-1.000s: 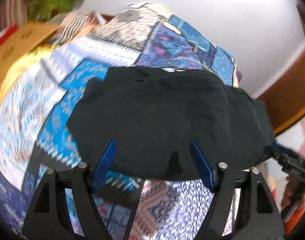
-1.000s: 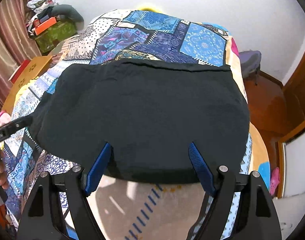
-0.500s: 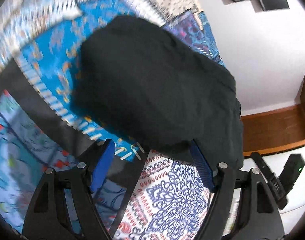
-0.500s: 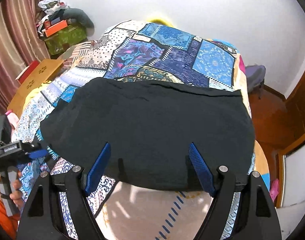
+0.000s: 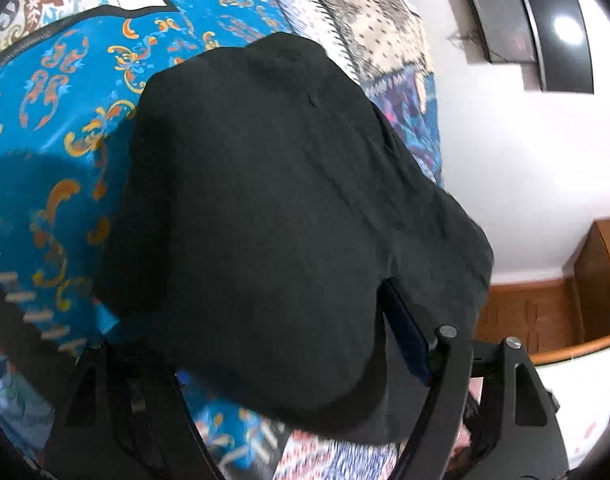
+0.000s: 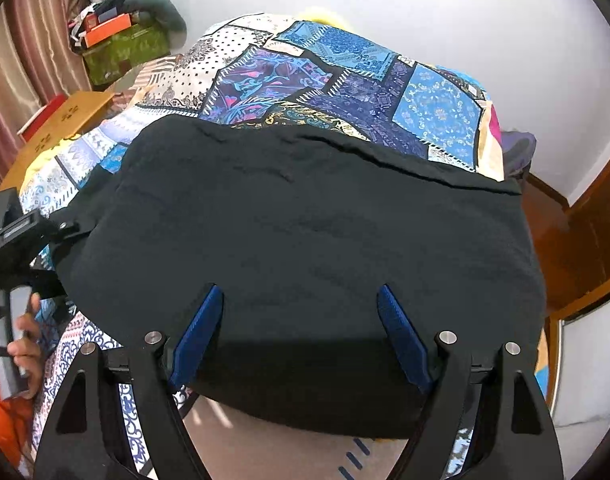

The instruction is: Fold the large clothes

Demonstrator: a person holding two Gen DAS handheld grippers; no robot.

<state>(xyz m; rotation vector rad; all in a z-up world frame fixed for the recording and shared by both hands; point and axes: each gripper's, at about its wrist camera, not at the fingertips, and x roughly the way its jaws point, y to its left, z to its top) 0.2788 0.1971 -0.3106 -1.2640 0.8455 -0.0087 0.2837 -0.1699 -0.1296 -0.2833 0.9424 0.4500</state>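
Note:
A large black garment (image 6: 313, 240) lies folded and flat on a bed with a patchwork blue cover (image 6: 345, 64). My right gripper (image 6: 301, 320) is open, its blue pads over the garment's near edge, holding nothing. My left gripper (image 5: 289, 344) is open at the garment's left end (image 5: 265, 200); its right blue finger (image 5: 405, 332) shows and black cloth lies over its left finger. The left gripper also shows in the right wrist view (image 6: 21, 236), at the garment's left side, held by a hand.
The bed cover (image 5: 45, 140) spreads left of the garment. A wooden box (image 6: 61, 120) and a green box with clutter (image 6: 117, 48) stand at the far left. A white wall (image 6: 505, 20), a wooden door frame (image 6: 585, 240) and a wall-mounted screen (image 5: 545, 28) are nearby.
My left gripper has swung in low onto the garment's left end, and the cloth now covers its left finger. My right gripper has drawn back slightly and stays open over the near edge.

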